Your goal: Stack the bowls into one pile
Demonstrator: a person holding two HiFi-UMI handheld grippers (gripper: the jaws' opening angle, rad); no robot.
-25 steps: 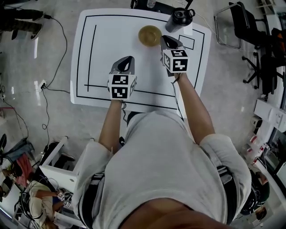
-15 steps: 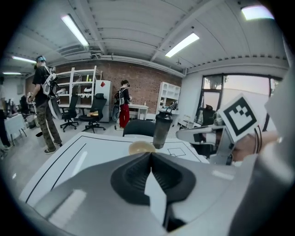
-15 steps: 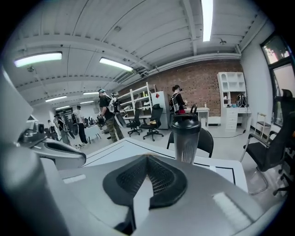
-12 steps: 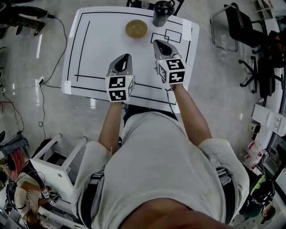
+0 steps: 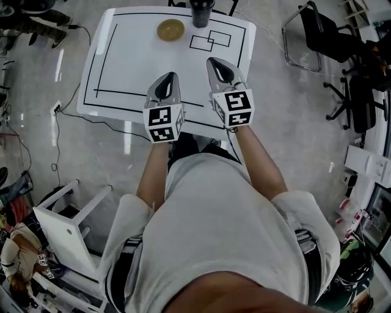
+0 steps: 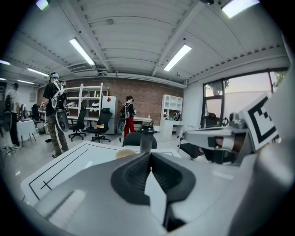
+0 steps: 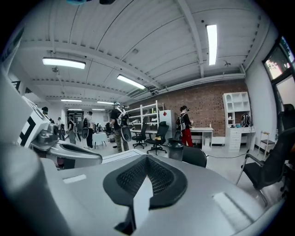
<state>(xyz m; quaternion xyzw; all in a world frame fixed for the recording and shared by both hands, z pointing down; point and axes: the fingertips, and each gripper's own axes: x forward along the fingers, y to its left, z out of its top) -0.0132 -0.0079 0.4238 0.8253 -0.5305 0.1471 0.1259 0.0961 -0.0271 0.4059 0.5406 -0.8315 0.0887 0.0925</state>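
A tan bowl, looking like a single pile, sits at the far side of the white table. In the left gripper view only a sliver of the bowl shows behind the jaws. My left gripper hovers over the table's near edge, well short of the bowl, shut and empty. To its right, my right gripper is also shut with nothing in it. In their own views, the left gripper and right gripper both have jaws meeting at the tips.
A dark shaker bottle stands right of the bowl at the table's far edge. Office chairs are at the right, a white stool at lower left, and cables lie on the floor. People stand in the room.
The table, bowl and bottle have slid toward the top of the head view. Both grippers have drawn back from the bowl to the near edge, still shut.
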